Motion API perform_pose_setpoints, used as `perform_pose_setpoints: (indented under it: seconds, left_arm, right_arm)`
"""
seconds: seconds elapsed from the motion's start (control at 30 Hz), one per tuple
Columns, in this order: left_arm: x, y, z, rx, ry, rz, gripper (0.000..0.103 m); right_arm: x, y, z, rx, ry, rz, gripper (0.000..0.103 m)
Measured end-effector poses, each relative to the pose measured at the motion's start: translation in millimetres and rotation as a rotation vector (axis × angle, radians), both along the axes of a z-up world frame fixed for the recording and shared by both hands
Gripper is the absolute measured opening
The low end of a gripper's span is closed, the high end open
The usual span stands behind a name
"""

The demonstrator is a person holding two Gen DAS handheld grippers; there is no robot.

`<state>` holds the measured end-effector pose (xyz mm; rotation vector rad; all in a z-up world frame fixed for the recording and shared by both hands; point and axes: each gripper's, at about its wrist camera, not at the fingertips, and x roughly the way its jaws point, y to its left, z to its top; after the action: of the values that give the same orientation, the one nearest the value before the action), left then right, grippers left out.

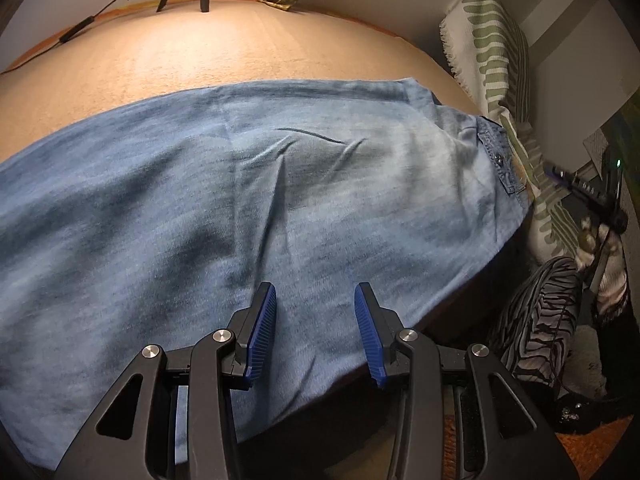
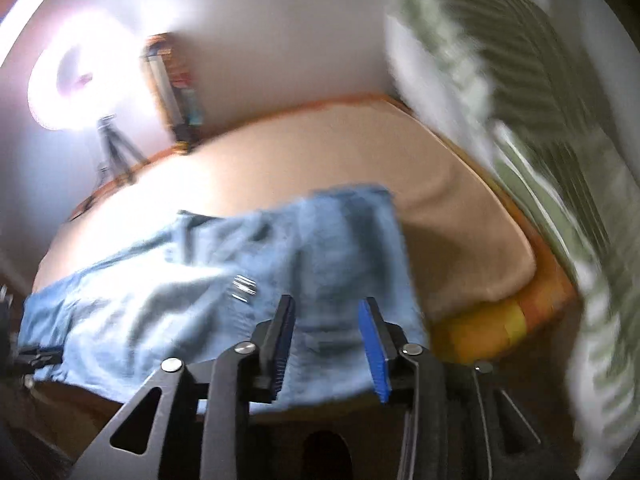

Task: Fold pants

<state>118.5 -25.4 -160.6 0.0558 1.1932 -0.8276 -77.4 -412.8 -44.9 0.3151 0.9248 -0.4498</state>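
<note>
Light blue denim pants [image 1: 248, 184] lie spread across a tan-covered surface [image 1: 224, 48], with the waistband and a button at the right end. My left gripper [image 1: 316, 296] hovers over the near edge of the denim, its blue pads apart and nothing pinched between them. In the blurred right wrist view the pants [image 2: 224, 280] lie on the same tan surface [image 2: 360, 152], waist end nearest. My right gripper [image 2: 328, 308] hangs above that end with its jaws apart and no cloth between them. The other gripper [image 1: 584, 196] shows at the right edge of the left wrist view.
A white and green patterned cushion [image 1: 496, 64] stands along the right side of the surface. A ring light on a tripod [image 2: 76, 84] glares at the back left, beside a shelf of books [image 2: 176, 92]. A cable [image 1: 76, 32] trails across the far left corner. Zebra-striped fabric [image 1: 536, 320] lies low right.
</note>
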Motion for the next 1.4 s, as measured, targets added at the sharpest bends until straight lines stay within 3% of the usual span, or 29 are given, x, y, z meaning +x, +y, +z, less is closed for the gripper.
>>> perform_pose_setpoints:
  seconds: [0.17, 0.23, 0.33, 0.47, 0.67, 0.73, 0.8, 0.87, 1.1, 1.17, 1.27, 1.4]
  left_arm:
    - [-10, 4, -1, 0.021, 0.001, -0.023, 0.039]
    - [-13, 7, 0, 0.020, 0.001, -0.022, 0.039]
    - [-11, 14, 2, 0.015, -0.004, 0.012, 0.039]
    - [-6, 30, 7, -0.005, -0.026, 0.079, 0.040]
    - [8, 52, 5, -0.028, -0.027, 0.185, 0.040]
    - [13, 61, 6, -0.039, -0.033, 0.231, 0.046]
    - [18, 72, 9, -0.054, -0.033, 0.279, 0.046]
    - [23, 80, 10, -0.064, -0.038, 0.326, 0.046]
    - [33, 119, 20, -0.074, -0.068, 0.540, 0.046]
    - [28, 125, 26, -0.035, -0.105, 0.561, 0.046]
    - [19, 128, 34, 0.037, -0.175, 0.578, 0.046]
    - [5, 143, 47, 0.099, -0.257, 0.595, 0.046]
  right_arm:
    - [67, 21, 6, 0.066, -0.023, 0.208, 0.045]
    - [103, 30, -4, 0.114, -0.009, 0.312, 0.055]
    - [151, 40, -26, 0.117, 0.036, 0.401, 0.056]
    - [201, 37, -56, 0.207, 0.059, 0.428, 0.056]
    - [242, 30, -93, 0.199, 0.135, 0.410, 0.056]
    - [244, 27, -100, 0.222, 0.140, 0.413, 0.052]
    - [246, 28, -104, 0.244, 0.145, 0.431, 0.031]
    - [246, 34, -103, 0.229, 0.142, 0.456, 0.019]
    - [251, 49, -88, 0.037, 0.148, 0.502, 0.006]
    - [253, 57, -85, 0.005, 0.158, 0.533, 0.013]
    - [253, 68, -71, -0.037, 0.140, 0.550, 0.043]
    - [258, 90, -46, -0.040, 0.103, 0.589, 0.045]
